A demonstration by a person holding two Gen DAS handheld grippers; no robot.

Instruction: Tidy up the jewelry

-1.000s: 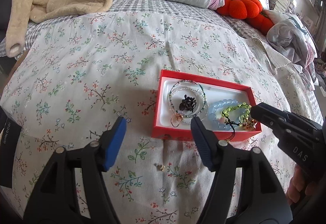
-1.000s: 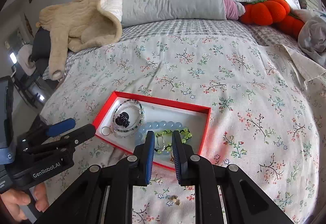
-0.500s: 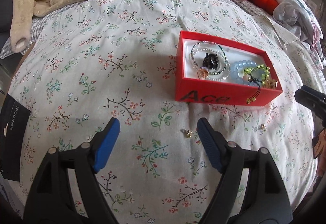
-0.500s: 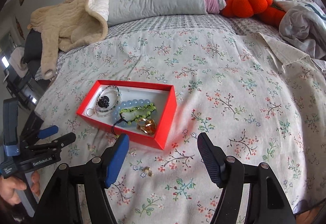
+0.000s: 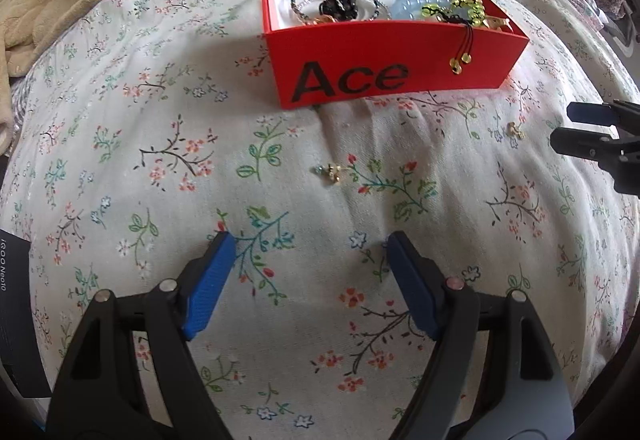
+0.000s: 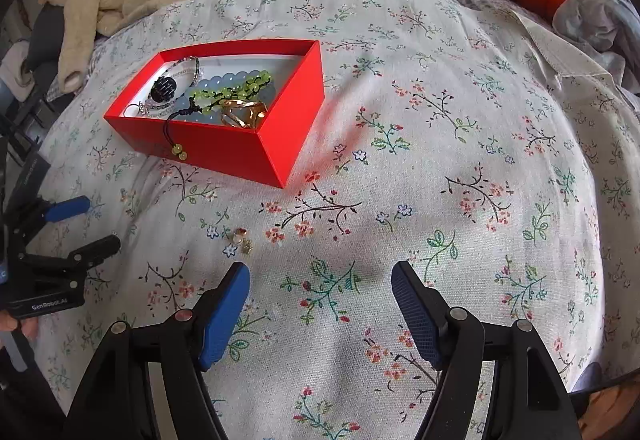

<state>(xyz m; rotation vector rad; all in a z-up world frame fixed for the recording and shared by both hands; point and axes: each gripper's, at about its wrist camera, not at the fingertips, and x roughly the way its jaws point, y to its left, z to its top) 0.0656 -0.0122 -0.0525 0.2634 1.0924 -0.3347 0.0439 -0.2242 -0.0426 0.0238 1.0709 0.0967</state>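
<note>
Red cardboard forms the open box (image 5: 384, 68) marked "Ace", which is set on the floral-print bedspread (image 5: 160, 160) and serves as the landmark. Inside it are gathered a beaded wire bracelet with a dark charm (image 5: 338, 2), a pale blue bead bracelet (image 6: 224, 80), a green bead bracelet (image 6: 228, 92) whose black cord hangs over the near wall, and a gold ring (image 6: 244, 112); they are judged to be sorted already. Two small gold earrings are left loose on the bedspread in front of the box: one (image 5: 330, 172) below its near wall, another (image 5: 515, 129) off its right corner. The left claw (image 5: 308, 280) is spread wide and empty, aimed at the nearer earring, probably to straddle it. The right claw (image 6: 320, 304) is likewise wide open and holds nothing. Compared with half a second ago, both claws have been brought lower and closer to the bedspread, and the box now looms larger.
</note>
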